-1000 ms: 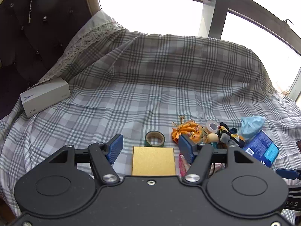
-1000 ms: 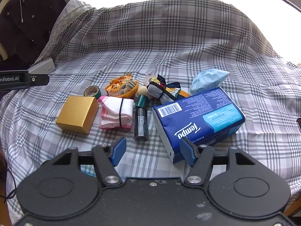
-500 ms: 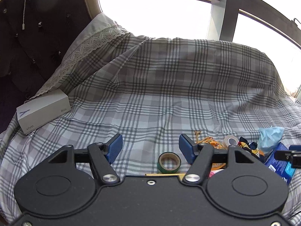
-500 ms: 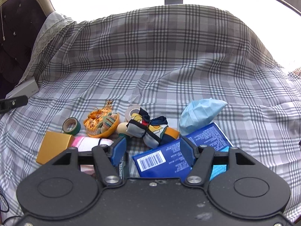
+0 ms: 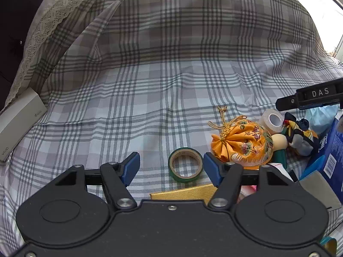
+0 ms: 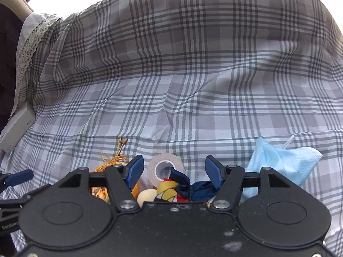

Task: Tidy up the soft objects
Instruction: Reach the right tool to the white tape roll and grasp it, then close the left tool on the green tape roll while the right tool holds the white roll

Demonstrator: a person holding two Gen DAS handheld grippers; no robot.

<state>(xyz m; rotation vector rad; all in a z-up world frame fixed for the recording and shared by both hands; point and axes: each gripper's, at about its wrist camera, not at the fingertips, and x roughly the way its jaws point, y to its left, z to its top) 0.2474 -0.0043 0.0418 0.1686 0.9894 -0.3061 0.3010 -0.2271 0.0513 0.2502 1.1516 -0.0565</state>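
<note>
Right gripper (image 6: pixel 172 172), jaws spread and empty, hangs at lower centre of the right wrist view over the knotted fabric bundle (image 6: pixel 182 185): soft, light, best pinched at its knot. Left gripper (image 5: pixel 171 167), likewise spread and empty, frames the green tape roll (image 5: pixel 185 168). Right of it lies the orange drawstring pouch (image 5: pixel 242 145), compressible. Blue face mask (image 6: pixel 283 165), limp, lies at lower right on the plaid sheet (image 6: pixel 171 75).

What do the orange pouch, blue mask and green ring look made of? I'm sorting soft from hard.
Orange pouch: looks like satin fabric, glossy, embroidered, gathered by a knotted cord. Blue mask: apparently thin nonwoven sheet, matte, crumpled and pleated. Green ring: seems to be a tape roll, smooth green edge around a cardboard-looking core, so rigid.
</note>
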